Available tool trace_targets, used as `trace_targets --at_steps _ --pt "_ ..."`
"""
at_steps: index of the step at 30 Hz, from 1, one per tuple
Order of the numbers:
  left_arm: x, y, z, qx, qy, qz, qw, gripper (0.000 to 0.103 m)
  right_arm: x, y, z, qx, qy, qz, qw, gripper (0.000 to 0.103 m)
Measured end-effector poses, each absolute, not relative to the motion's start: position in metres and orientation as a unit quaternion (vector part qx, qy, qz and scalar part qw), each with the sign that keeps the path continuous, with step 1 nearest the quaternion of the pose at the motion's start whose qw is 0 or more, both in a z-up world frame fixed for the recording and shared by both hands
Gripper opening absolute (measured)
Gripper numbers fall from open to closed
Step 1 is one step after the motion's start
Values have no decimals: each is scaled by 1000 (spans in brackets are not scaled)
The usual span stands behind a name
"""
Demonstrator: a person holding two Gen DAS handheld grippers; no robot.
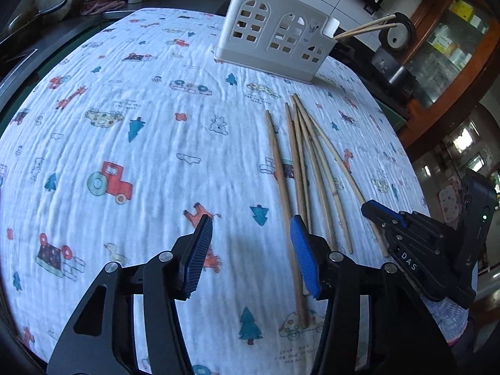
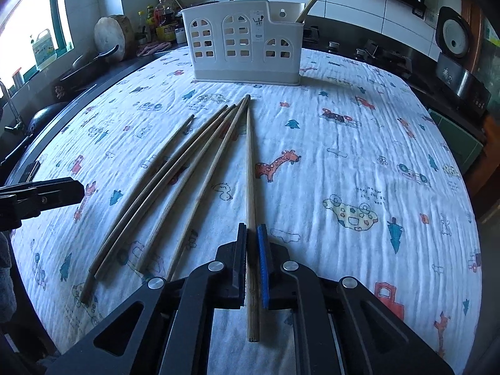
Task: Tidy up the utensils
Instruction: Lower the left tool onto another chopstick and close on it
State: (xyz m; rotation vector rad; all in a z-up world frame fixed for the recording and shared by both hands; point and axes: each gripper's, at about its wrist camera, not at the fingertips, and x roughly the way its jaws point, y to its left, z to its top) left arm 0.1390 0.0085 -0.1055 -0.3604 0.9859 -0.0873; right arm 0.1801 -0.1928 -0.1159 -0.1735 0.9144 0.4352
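Bamboo chopsticks (image 2: 175,172) fanned across the printed tablecloth (image 2: 359,156), lower left to centre of the right wrist view, tips toward the white utensil holder (image 2: 247,50) at top centre. Holder standing upright at the far edge of the cloth, a few sticks already poking from its compartments. Left gripper (image 1: 250,243) low in the left wrist view, jaws about half apart, nothing between the pads, one loose stick just beside its blue pad. Right gripper (image 2: 251,265) at bottom centre, clamped narrow on the straight chopstick (image 2: 250,168), butt end sticking out behind the pads, tip lying on the cloth. Step in hand, by the look of it: pick-up of one stick. Next move likely a lift clear of the neighbours, a tilt toward upright, then a drop into a holder compartment.
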Motion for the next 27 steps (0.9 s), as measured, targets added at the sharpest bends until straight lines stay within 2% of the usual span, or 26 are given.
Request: trace_targets --at_steps 3,10,13,20,27 --pt "147 -3 -109 -178 481 -43 857 45 179 -196 -115 -78 436 212 871 7" --pt "162 -13 -118 -185 505 -25 843 29 179 -204 -115 -64 433 226 870 7" --pt "163 -17 -117 -182 508 -26 842 28 180 -207 -118 -60 434 230 869 7" --pt "167 -25 -118 -157 516 -17 842 19 180 -211 -119 -53 432 237 868 7" --pt "165 -36 -117 -132 525 -19 841 18 180 -213 -119 -48 432 241 868 7"
